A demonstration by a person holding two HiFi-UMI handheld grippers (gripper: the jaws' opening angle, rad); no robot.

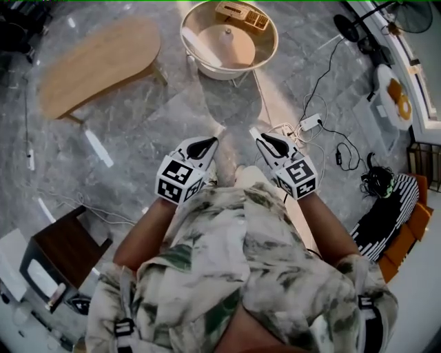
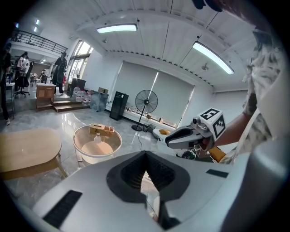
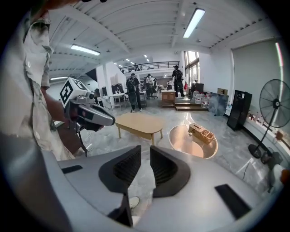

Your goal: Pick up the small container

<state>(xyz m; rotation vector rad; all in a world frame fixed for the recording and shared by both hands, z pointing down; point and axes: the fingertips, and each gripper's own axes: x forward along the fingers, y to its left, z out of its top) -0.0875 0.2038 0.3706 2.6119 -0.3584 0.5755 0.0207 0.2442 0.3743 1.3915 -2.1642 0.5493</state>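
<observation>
A small white container (image 2: 97,137) stands on a round, rimmed table (image 1: 265,58) beside a wooden organiser (image 1: 241,14), well ahead of both grippers. The table's rim also shows in the left gripper view (image 2: 81,136) and the right gripper view (image 3: 210,149). My left gripper (image 1: 207,143) is held in front of my body, its jaws (image 2: 146,153) meeting at the tips with nothing in them. My right gripper (image 1: 260,140) hangs level beside it, a narrow empty gap (image 3: 145,149) between its jaws. Each gripper shows in the other's view, apart.
An oval wooden table (image 1: 96,65) stands to the left of the round one. Cables and a power strip (image 1: 310,123) lie on the grey marble floor to the right. A dark side table (image 1: 69,241) is near left. A standing fan (image 2: 146,102) and people (image 3: 133,90) are far off.
</observation>
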